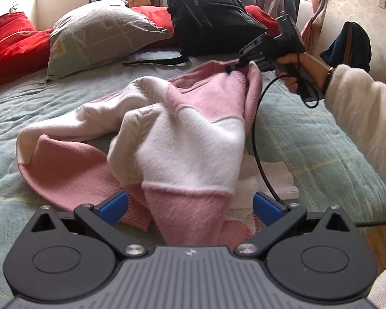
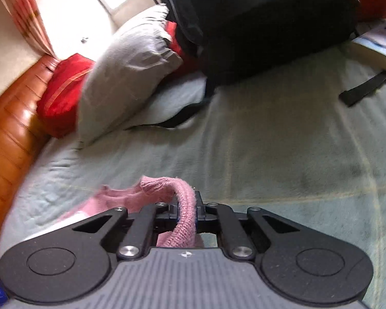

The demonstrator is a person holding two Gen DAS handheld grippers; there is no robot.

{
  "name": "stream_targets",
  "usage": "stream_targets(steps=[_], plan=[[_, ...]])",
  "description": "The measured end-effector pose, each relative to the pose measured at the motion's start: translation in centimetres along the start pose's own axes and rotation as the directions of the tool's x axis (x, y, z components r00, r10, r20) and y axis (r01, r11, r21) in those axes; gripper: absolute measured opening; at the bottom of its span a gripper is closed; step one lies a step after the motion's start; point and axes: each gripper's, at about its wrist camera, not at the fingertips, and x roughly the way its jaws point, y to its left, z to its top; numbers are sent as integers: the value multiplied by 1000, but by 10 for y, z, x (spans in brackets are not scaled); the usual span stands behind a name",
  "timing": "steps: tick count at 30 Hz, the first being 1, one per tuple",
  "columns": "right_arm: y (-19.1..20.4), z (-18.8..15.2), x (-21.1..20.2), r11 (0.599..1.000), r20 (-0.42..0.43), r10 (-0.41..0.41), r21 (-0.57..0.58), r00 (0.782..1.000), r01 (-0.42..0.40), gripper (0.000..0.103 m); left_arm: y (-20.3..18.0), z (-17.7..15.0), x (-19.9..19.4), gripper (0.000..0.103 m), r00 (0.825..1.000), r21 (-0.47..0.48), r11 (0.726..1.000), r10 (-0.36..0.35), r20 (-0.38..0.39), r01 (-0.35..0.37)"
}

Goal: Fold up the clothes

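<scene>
Fuzzy pink-and-white knit sweater [image 1: 182, 134] lies crumpled mid-bed on the pale green quilted bedspread [image 1: 308, 139]; right gripper [image 2: 187, 212] is clamped on its pink ribbed edge, lifting it – prob. to spread it flat; left gripper [image 1: 190, 206] gapes wide w/ cloth draped between the jaws, gripping nothing.

The sweater [image 1: 182, 139] hides its own lower hem behind the left gripper [image 1: 190, 203] at six o'clock. A white garment [image 1: 278, 180] beneath it shows only an edge at four o'clock. In the right wrist view the backpack [image 2: 257, 23] is cut off at twelve o'clock, and the pillow [image 2: 126, 72] is blurred.
</scene>
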Motion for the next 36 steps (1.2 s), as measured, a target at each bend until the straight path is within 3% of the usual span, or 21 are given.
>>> stream_targets(steps=[4,8,10,15,19,23,27,32,36], plan=[[-9,-11,20,998,-60,-22,65,998,26,14,2,0,-2,102,1000,-4,1000,4,-3,-4],[-8,-20,-10,996,-6,29,82,1000,-29,53,2,0,-9,102,1000,-2,1000,3,6,-3],[-5,-24,-34,997,20,24,68,1000,-25,58,0,0,-13,102,1000,0,1000,4,10,-4],[4,-54,-105,994,45,102,40,994,-104,96,-6,-6,-24,102,1000,4,1000,4,11,-4],[20,-111,-134,990,-43,135,-22,990,-136,96,-12,-12,-33,102,1000,10,1000,4,6,-4],[51,-181,-141,984,-122,69,-157,990,-88,96,-17,-17,-43,102,1000,16,1000,4,0,-4],[101,-233,-149,910,-47,-52,-413,998,27,98,-23,-27,-50,102,1000,29,999,15,-14,-15],[155,-266,-142,795,32,-59,-603,998,66,103,-26,-38,-61,102,1000,13,1000,26,-11,-26],[174,-258,-120,787,50,-25,-615,998,51,103,-27,-44,-69,102,999,7,999,38,-7,-38]])
